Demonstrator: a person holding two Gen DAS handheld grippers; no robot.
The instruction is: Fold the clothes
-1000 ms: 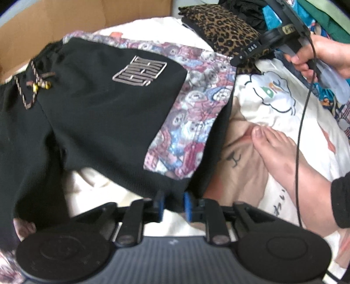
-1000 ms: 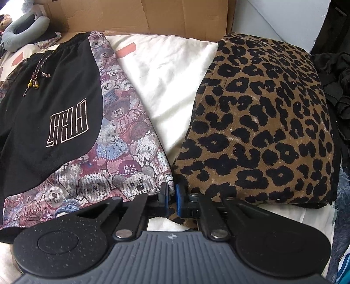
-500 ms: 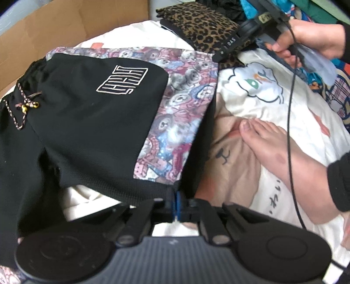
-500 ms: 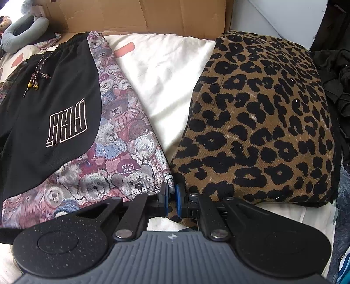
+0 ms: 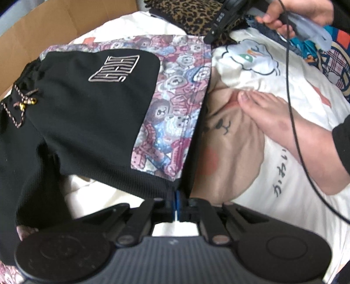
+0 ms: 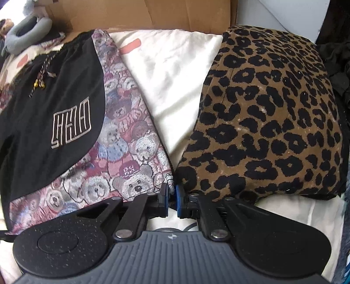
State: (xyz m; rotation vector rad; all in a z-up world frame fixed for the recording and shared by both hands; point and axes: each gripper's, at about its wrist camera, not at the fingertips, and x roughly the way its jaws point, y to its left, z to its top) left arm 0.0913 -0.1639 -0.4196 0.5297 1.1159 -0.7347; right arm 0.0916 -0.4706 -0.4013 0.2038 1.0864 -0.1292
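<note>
Black shorts point(image 5: 87, 122) with a teddy-bear print side panel point(image 5: 175, 104) lie spread on a white printed sheet. At the near hem, my left gripper point(image 5: 176, 196) is shut on the black ribbed edge just below the print panel. The same shorts point(image 6: 54, 113) fill the left of the right wrist view. There my right gripper point(image 6: 171, 193) is nearly shut, pinching the corner of the bear-print panel point(image 6: 131, 153). The right gripper point(image 5: 218, 19) also shows at the top of the left wrist view, held by a hand point(image 5: 306, 11) at the shorts' far corner.
A folded leopard-print garment point(image 6: 262, 109) lies right beside the shorts' corner. A bare foot point(image 5: 262, 115) rests on the sheet point(image 5: 295, 91) to the right, with a black cable point(image 5: 291, 109) hanging over it. Cardboard point(image 6: 153, 13) stands behind; a grey neck pillow point(image 6: 26, 32) lies far left.
My left gripper's jaws closed onto the black hem of the shorts and the wrist rolled a little. The right gripper kept its grip and place.
</note>
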